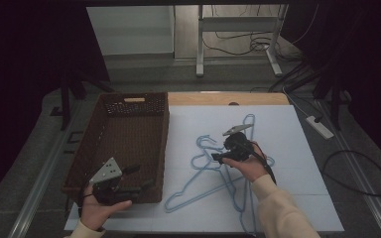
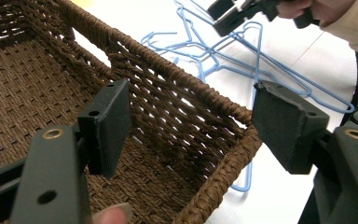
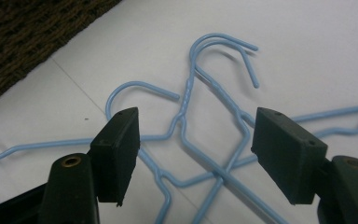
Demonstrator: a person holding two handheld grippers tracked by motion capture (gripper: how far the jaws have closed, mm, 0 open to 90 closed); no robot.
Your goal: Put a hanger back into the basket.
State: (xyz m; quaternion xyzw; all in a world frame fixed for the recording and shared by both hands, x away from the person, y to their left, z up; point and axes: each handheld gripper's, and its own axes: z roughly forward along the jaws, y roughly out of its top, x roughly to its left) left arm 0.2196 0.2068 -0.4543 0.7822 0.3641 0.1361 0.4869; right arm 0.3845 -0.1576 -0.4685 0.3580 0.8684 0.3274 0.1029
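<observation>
At the left of the high view stands a brown woven basket (image 1: 124, 144) on the pale surface (image 1: 287, 148), its long side running away from the person. The left claw (image 1: 140, 177) is held over the basket's near end; in the left gripper view its jaws stand wide apart with nothing between them, and the basket's rim and inner wall (image 2: 177, 112) lie beyond the gap. To the right of the basket, on the surface, lies a loose tangle of blue wire hangers (image 1: 213, 168), overlapping one another, close to the basket's right wall but apart from it. The right claw (image 1: 217, 157) hangs over the middle of that tangle, the hand (image 1: 250, 166) behind it and a light sleeve (image 1: 280, 210) running to the bottom edge. In the right gripper view its jaws are well open and grip nothing: two hanger necks and hooks (image 3: 186, 88) show in the gap between the pads, lying flat on the surface below, and whether a pad touches the wire cannot be told. Further hanger wires cross under the right-hand pad (image 3: 284, 154)
</observation>
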